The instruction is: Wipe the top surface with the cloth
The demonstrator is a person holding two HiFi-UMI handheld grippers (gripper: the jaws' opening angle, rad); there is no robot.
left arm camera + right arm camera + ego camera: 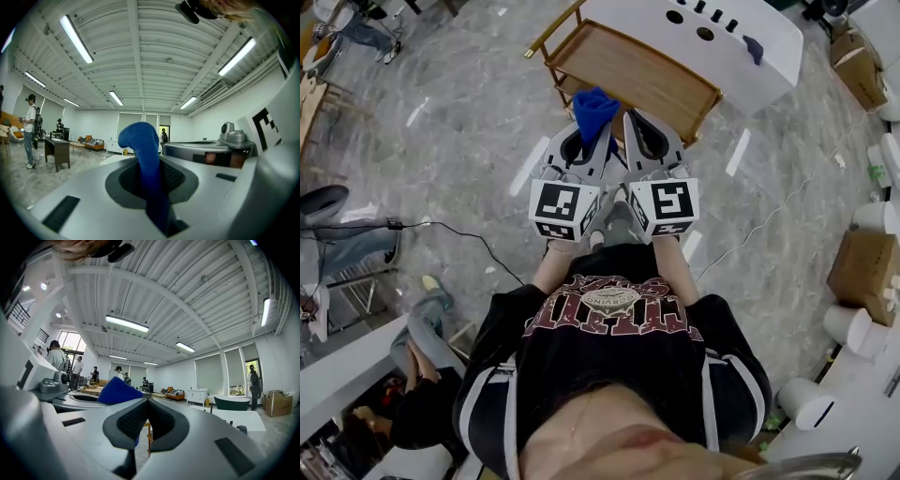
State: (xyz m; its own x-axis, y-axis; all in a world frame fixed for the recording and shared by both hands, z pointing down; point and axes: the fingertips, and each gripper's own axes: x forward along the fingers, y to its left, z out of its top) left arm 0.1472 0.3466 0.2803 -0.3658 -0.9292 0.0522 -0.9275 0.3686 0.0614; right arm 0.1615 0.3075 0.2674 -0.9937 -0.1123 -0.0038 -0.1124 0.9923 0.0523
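A grey marbled floor [469, 122] crossed by a black cable [459, 230] lies under a white ribbed ceiling [140, 51] with long strip lights [76, 33], bounded by white walls [206, 124] and blind-covered windows [233, 370], with a dark desk [57, 153], a white cabinet [202, 396] and cardboard boxes [864, 267] around.

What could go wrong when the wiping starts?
The blue cloth is pinched in the left hand-held gripper with its end flopping free, so it might slip out while rubbing. The right hand-held gripper sits shut close beside it, so they could bump. The wooden table has a raised rim that might catch.
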